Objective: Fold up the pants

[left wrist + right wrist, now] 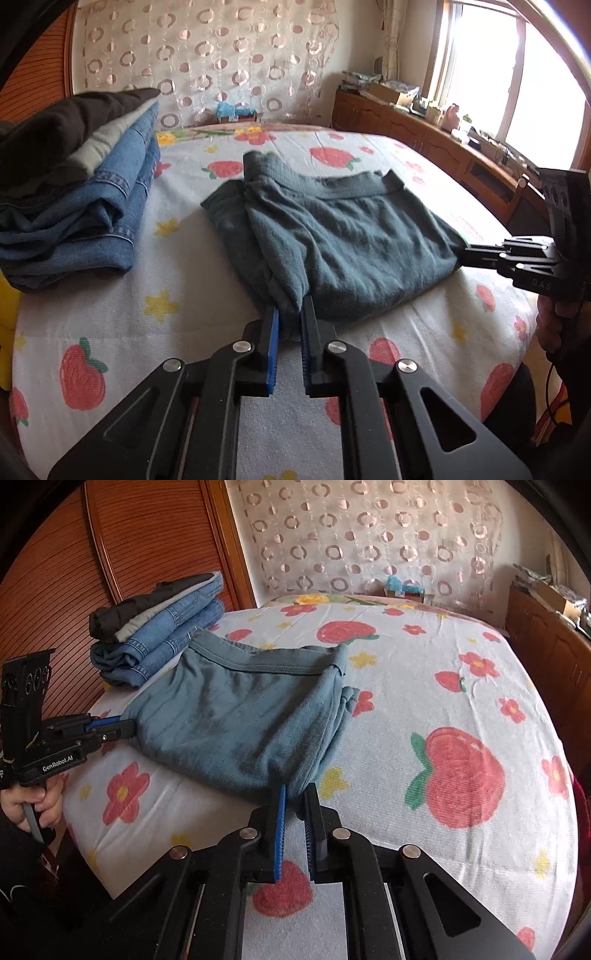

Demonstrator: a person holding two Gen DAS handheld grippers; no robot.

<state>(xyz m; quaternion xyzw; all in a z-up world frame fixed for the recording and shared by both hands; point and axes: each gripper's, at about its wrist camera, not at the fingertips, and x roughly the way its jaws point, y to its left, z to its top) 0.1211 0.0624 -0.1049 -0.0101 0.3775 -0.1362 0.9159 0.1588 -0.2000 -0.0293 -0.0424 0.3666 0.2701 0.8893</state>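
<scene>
A bright window (517,74) was seen only in the left view, and a brown door (74,572) only in the right. The pants (332,243) were laid on the bed (424,332), near the jeans pile (92,206). The left gripper (290,317) and right gripper (297,797) were each squeezed tight on a near corner of the pants.

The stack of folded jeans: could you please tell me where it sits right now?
The stack of folded jeans sits on the bed, far left in the left wrist view, just left of the teal pants, by the wooden wall panel.
</scene>
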